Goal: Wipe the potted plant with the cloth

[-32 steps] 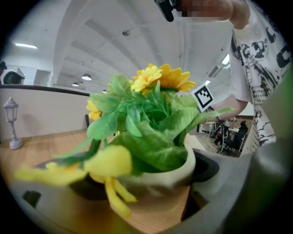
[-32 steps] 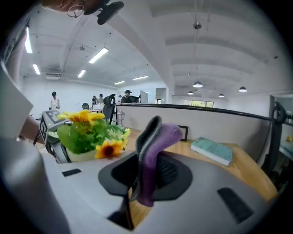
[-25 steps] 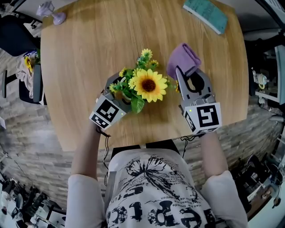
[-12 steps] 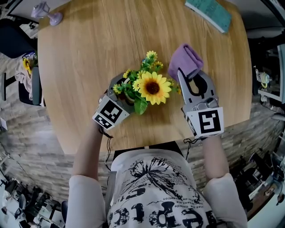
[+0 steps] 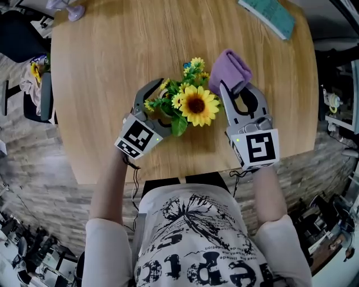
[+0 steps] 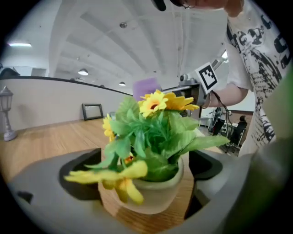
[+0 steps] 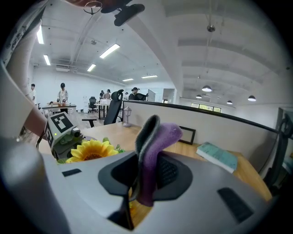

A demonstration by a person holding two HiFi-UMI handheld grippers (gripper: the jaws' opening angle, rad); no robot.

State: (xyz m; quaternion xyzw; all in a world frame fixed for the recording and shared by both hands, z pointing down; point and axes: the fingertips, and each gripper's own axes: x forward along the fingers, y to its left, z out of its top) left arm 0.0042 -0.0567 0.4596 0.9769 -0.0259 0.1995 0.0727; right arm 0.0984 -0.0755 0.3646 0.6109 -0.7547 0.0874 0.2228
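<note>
The potted plant [image 5: 190,101], a sunflower and small yellow blooms in a pale pot [image 6: 153,192], stands on the round wooden table [image 5: 112,56]. My left gripper [image 5: 162,101] reaches in from the near left, its jaws closed against both sides of the pot. A folded purple cloth [image 5: 230,70] sticks up from my right gripper [image 5: 233,89], which is shut on it just right of the flowers. In the right gripper view the cloth [image 7: 155,146] stands upright between the jaws, with the sunflower [image 7: 91,151] to its left. Leaves hide the pot in the head view.
A teal book [image 5: 269,15] lies at the table's far right edge. A small lantern ornament [image 5: 70,8] stands at the far left, and a dark picture frame [image 6: 93,111] at the far side. Chairs and clutter surround the table.
My right gripper has edged the cloth slightly closer to the flowers. The left gripper stays on the pot. The head camera has shifted a little.
</note>
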